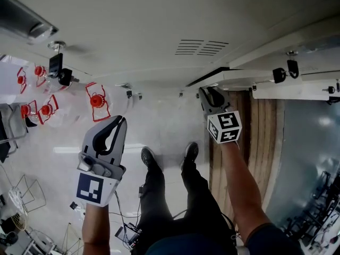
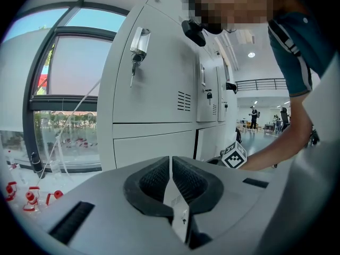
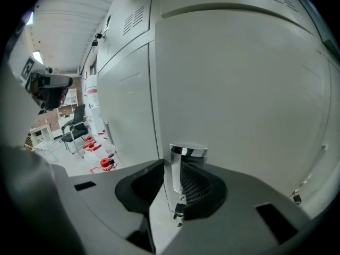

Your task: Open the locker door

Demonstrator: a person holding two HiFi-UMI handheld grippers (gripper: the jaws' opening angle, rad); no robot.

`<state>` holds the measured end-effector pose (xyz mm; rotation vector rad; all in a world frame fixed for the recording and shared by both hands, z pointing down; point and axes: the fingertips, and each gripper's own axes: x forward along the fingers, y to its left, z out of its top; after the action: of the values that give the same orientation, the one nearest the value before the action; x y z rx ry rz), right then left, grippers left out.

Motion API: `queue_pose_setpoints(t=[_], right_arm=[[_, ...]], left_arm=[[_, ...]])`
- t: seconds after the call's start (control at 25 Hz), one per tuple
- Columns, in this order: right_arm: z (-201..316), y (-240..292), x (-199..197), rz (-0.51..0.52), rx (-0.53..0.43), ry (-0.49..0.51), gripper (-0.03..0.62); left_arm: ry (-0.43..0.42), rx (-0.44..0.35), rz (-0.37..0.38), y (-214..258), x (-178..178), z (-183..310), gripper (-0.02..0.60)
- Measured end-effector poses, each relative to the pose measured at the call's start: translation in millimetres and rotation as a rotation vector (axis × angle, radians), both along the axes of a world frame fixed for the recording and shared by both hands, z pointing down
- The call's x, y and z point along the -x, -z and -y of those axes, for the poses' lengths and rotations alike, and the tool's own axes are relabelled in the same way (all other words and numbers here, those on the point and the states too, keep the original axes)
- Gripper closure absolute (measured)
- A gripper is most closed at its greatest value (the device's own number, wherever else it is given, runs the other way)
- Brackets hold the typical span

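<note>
**Step in hand:** grasp the latch and pull.

The right hand-held gripper (image 3: 171, 185) pinches the chrome latch handle (image 3: 187, 152), which sits at the left edge of the locker door (image 3: 244, 89). The door looks shut or barely ajar.

The left hand-held gripper (image 2: 171, 175) – jaws pressed together – hangs well apart from the door.

**Next move:** hold the pinch firm and draw the handle outward, swinging the door about its hinge side – probably without help from the left.
</note>
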<state>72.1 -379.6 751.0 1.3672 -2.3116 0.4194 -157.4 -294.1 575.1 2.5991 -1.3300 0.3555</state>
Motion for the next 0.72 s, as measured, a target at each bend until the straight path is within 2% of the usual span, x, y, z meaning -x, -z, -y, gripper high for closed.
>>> queue_pose_setpoints(t=[0.32,0.72], right_arm=[[-56.7,-0.1,-15.2,-0.007,0.012,0.058,0.487],[-114.9,-0.1,-50.4,-0.007,0.028,0.009,0.484]], left_arm=[[-0.018,-0.007,0.007,5.7,-7.4,-13.0,0.551],[-0.054,0.001,0.009,5.2,-27.1,-34.4,0.551]])
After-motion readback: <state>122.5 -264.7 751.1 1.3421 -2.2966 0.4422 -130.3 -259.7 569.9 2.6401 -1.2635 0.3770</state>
